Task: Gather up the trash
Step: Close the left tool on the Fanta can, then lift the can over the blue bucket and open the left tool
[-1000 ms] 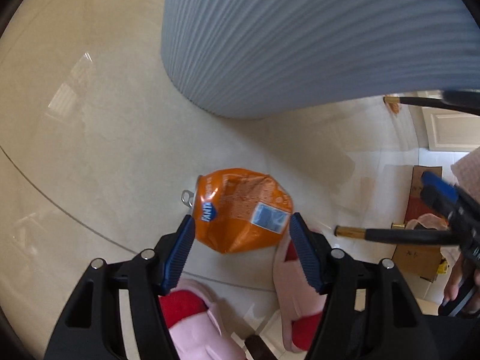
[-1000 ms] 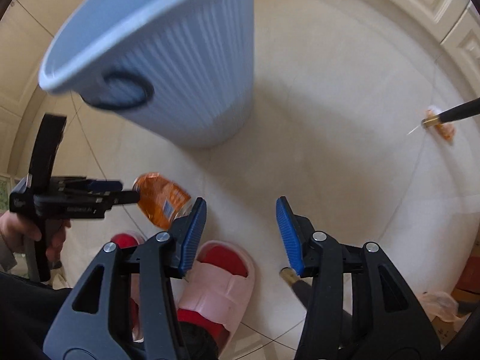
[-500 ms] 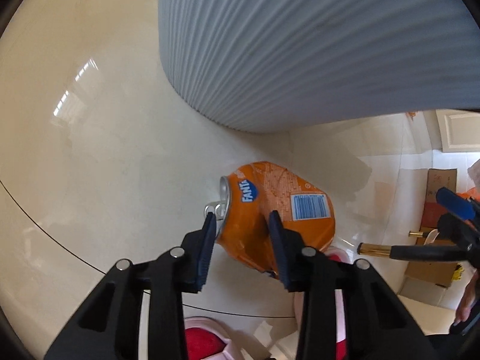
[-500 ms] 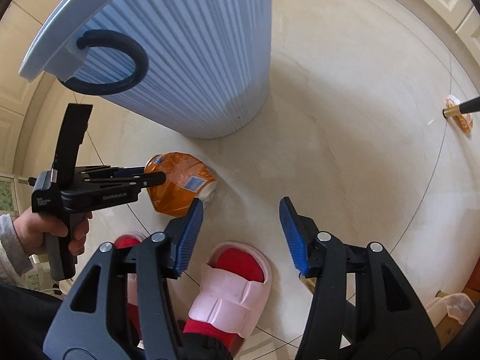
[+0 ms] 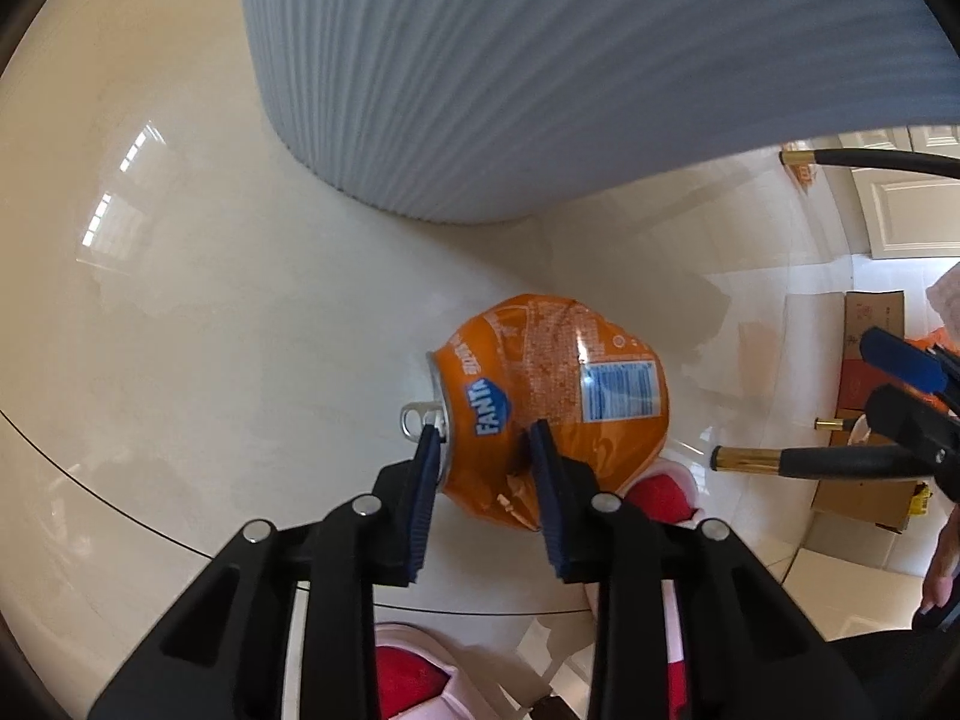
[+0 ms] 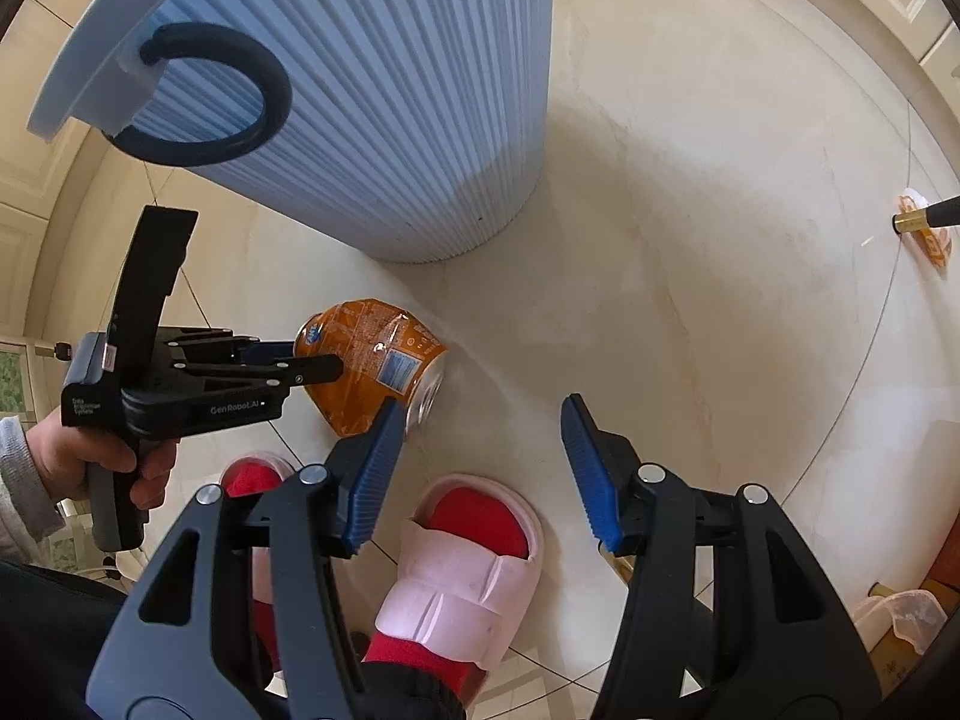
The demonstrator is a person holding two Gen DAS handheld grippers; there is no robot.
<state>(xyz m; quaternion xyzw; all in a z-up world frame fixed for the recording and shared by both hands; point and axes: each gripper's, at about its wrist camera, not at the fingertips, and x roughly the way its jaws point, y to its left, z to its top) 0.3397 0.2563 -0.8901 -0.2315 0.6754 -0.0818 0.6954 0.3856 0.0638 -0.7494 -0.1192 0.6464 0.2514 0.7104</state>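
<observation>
left wrist view: the left tool (image 5: 483, 447) is closing on the can (image 5: 558, 396), a crushed orange can lying on its side on the floor (image 5: 180, 330) just beside the foot of the bin (image 5: 540, 72). its pads straddle the top end, one at the rim by the pull tab (image 5: 417, 417), the other pressed into a dent in the wall, so the can is already pinched there.

in the right wrist view the right tool (image 6: 483, 456) hangs with jaws apart and nothing between them, above a slipper (image 6: 462, 558).

the can looks empty and light, thin metal already buckled. it should give further under the pads rather than resist, and its glossy skin may slide. the rim end is the stiffest part and likely the best hold; a grip across the crumpled middle would probably just fold it. held by one end, it may swing on the way to the bin.
</observation>
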